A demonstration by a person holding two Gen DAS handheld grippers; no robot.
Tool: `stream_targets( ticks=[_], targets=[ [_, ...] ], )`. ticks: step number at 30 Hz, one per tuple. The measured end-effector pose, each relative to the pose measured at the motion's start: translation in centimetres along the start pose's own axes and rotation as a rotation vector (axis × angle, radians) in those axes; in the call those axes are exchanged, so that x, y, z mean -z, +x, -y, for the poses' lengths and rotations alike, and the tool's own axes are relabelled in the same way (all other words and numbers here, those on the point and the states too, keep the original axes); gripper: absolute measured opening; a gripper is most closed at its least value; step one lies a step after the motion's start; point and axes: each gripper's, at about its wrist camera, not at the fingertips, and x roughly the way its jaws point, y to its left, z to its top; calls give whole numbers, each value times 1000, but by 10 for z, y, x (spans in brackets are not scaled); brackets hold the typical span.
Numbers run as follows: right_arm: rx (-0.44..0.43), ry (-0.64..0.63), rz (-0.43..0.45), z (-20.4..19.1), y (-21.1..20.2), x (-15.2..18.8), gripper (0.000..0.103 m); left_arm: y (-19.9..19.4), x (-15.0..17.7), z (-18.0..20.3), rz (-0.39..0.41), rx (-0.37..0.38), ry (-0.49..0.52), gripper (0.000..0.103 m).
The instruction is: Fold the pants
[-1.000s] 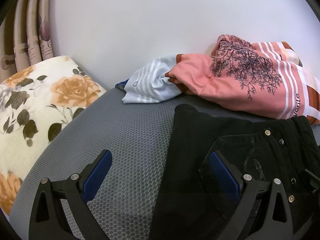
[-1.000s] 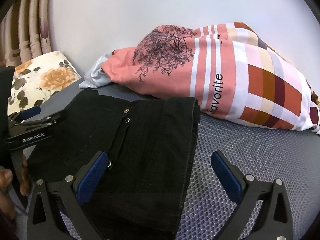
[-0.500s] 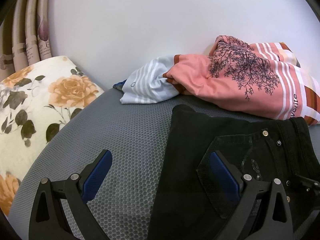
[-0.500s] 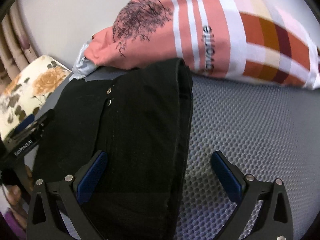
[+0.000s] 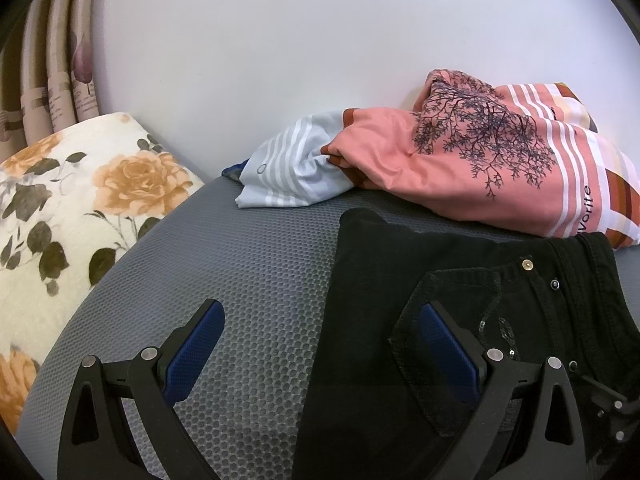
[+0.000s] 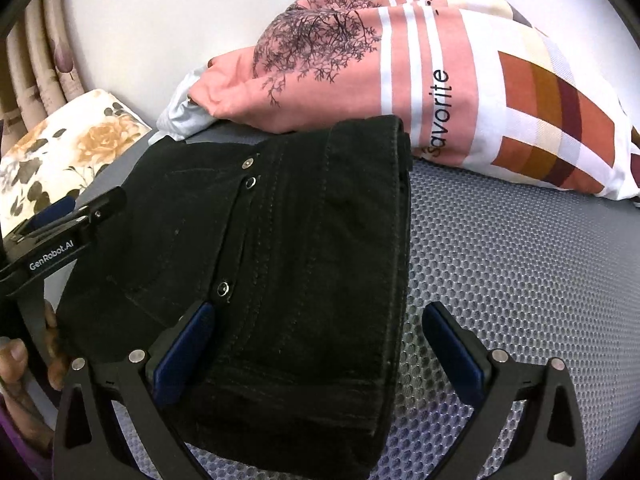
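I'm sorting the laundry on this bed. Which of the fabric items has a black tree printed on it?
The pink striped cloth against the wall, behind the black pants. The floral pillow shows orange roses; the pants are plain.

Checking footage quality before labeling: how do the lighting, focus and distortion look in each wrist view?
Left wrist view: soft even light, no glare; fisheye bends the gray mat and darkens the corners; the black pants lose detail. Right wrist view: the same bowing, sharp enough that the pants' stitching and the pink pillow's lettering read clearly.
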Motion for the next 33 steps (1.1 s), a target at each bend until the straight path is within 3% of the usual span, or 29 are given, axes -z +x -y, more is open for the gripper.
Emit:
stream_targets(
  ticks=[33],
  targets=[
    [27,-20,12,-2,1,-1,103,-3,0,2,5,23,17,98]
  ],
)
